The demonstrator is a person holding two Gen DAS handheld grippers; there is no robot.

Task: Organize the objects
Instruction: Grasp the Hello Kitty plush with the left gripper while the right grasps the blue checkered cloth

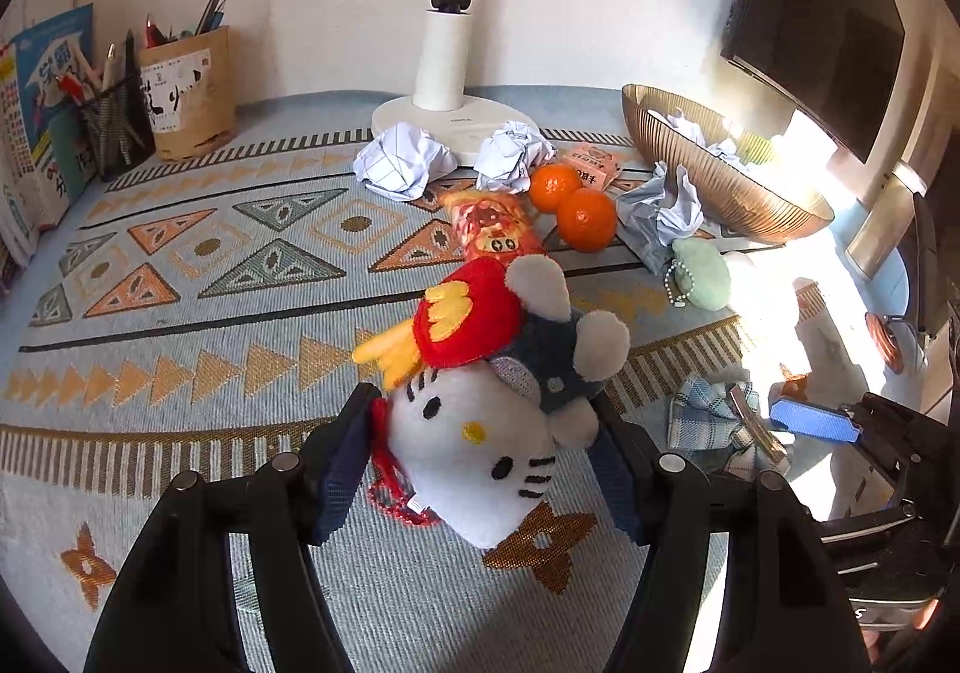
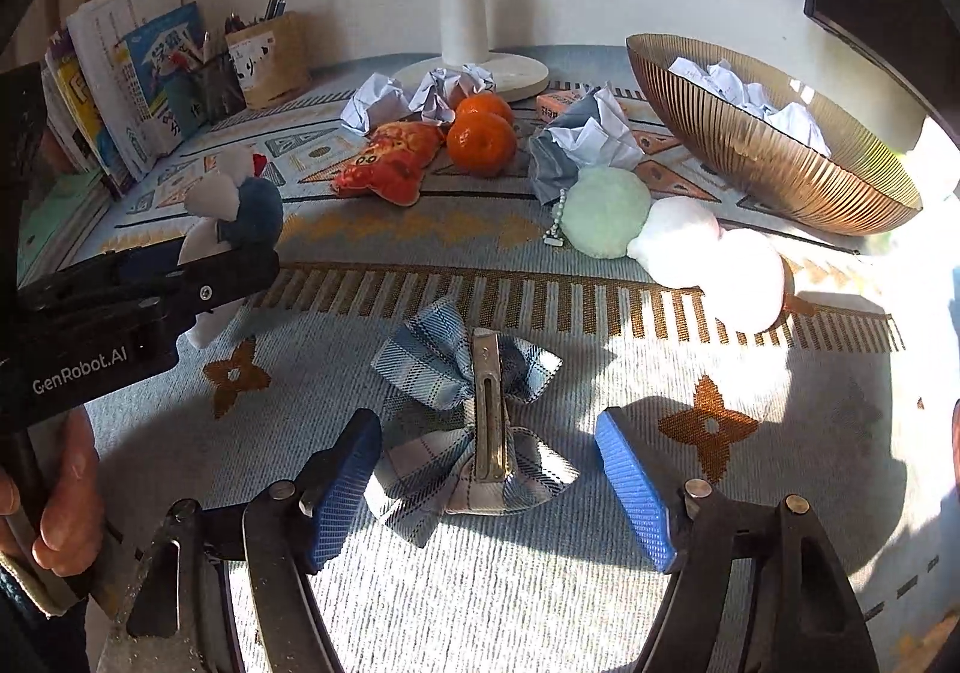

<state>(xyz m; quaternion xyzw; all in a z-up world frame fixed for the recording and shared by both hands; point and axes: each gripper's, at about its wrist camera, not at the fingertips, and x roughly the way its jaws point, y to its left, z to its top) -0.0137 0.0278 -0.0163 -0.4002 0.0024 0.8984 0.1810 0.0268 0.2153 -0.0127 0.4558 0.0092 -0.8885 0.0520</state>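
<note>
1. Though soft and feather-light by the look of it, the white cat-face plush toy with red bow and yellow trim (image 1: 474,433) promises to squash and slip if pinched at an ear; best taken across the round stuffed head, as now; lies between the fingers of the left gripper (image 1: 480,451), tangled with a dark blue plush piece with grey-white ears (image 1: 549,361), low over the patterned woven cloth on the tabletop (image 1: 180,313).
2. Left gripper part closed around the head, pads at either cheek; real pressure on the plush hard to judge, so grip cannot be told for sure.
3. Blue-and-white plaid fabric bow with a metal hair clip (image 2: 480,427) limp in the cloth, stiff and slick along the clip; best seized across the metal spine; lies flat on the cloth between the fingers of the right gripper (image 2: 489,487).
4. Right gripper spread wide, blue pads (image 2: 345,493) clear of the bow on both sides; holds nothing.
5. Both grippers tilted steeply down toward the tabletop, side by side; bare hand (image 2: 60,499) wrapped round the left handle.
</note>
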